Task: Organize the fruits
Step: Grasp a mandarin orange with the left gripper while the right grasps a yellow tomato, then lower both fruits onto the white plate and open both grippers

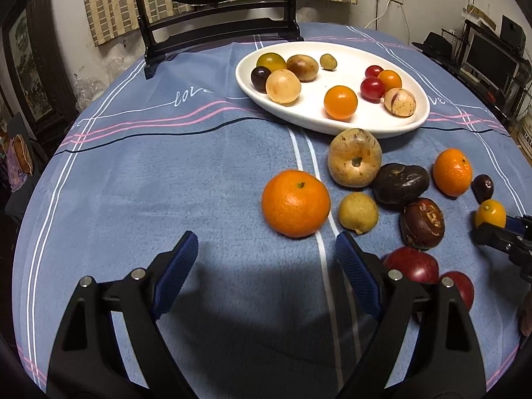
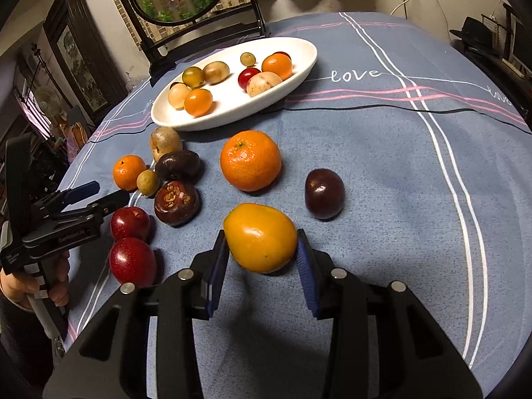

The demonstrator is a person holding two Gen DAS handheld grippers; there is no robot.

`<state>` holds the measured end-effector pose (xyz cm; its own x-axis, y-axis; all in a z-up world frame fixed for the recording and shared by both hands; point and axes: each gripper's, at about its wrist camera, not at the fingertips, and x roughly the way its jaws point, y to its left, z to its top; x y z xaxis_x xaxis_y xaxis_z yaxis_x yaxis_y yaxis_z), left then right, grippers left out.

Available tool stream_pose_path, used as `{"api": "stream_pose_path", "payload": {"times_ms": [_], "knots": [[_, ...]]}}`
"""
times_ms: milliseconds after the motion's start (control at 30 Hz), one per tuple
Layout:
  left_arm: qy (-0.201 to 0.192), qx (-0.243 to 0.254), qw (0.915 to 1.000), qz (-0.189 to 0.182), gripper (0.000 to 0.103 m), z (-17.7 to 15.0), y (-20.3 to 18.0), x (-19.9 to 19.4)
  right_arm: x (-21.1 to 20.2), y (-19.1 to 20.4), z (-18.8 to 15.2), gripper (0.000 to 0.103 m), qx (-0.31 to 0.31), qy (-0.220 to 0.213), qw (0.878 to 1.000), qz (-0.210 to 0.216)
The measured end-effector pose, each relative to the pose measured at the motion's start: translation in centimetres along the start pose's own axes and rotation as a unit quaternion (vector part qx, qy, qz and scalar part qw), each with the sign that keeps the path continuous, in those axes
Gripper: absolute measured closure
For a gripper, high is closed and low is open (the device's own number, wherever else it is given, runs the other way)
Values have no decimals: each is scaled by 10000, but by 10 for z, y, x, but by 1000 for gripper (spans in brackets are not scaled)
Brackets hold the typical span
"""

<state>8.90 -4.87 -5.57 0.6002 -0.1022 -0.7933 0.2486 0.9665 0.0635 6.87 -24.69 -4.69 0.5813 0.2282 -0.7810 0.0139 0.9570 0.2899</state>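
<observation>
Roughly 10 small fruits already sit in the white plate (image 1: 419,117), about 10 more lie loose on the surface (image 1: 166,183), right hand-held gripper (image 2: 262,249) is clamped on a yellow-orange fruit (image 2: 260,237), left hand-held gripper (image 1: 266,259) spread wide and empty.

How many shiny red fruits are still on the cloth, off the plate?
2. The farther red fruit and the nearer red fruit sit side by side beside the left hand-held gripper. None looks hidden.
</observation>
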Motion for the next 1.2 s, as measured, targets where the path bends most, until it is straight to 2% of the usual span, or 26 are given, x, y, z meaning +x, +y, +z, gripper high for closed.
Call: {"api": "stream_pose_path", "payload": {"times_ms": [167,300,400,500,533,567,667,767,967,1200], "knots": [[78,29,10000,30,16,10,0,10,1,-1,1,63,16,5,10000,50],[127,-63,9999,-92,16,18,2,19,0,-1,1,63,15,3,10000,49],[191,-180,9995,-178,20,23,3,25,0,-1,1,63,17,3,10000,53],[154,-180,9991,-341,40,26,1,26,1,0,1,63,-9,4,10000,20],[132,-124,9990,-418,53,26,-2,25,0,0,1,63,-19,5,10000,8],[117,-48,9987,-500,58,27,-6,23,0,0,1,63,-25,6,10000,-1],[78,109,9991,-395,58,24,-12,20,0,1,0,63,-58,11,10000,-39],[88,56,9987,-490,59,23,-10,15,-1,3,0,63,-110,20,9999,-79],[-131,51,9983,-560,59,28,-7,-7,-5,6,4,63,-221,-16,9996,-158],[-387,135,9977,-538,58,42,-7,-25,-26,17,36,63,-581,-407,9969,-341]]}}
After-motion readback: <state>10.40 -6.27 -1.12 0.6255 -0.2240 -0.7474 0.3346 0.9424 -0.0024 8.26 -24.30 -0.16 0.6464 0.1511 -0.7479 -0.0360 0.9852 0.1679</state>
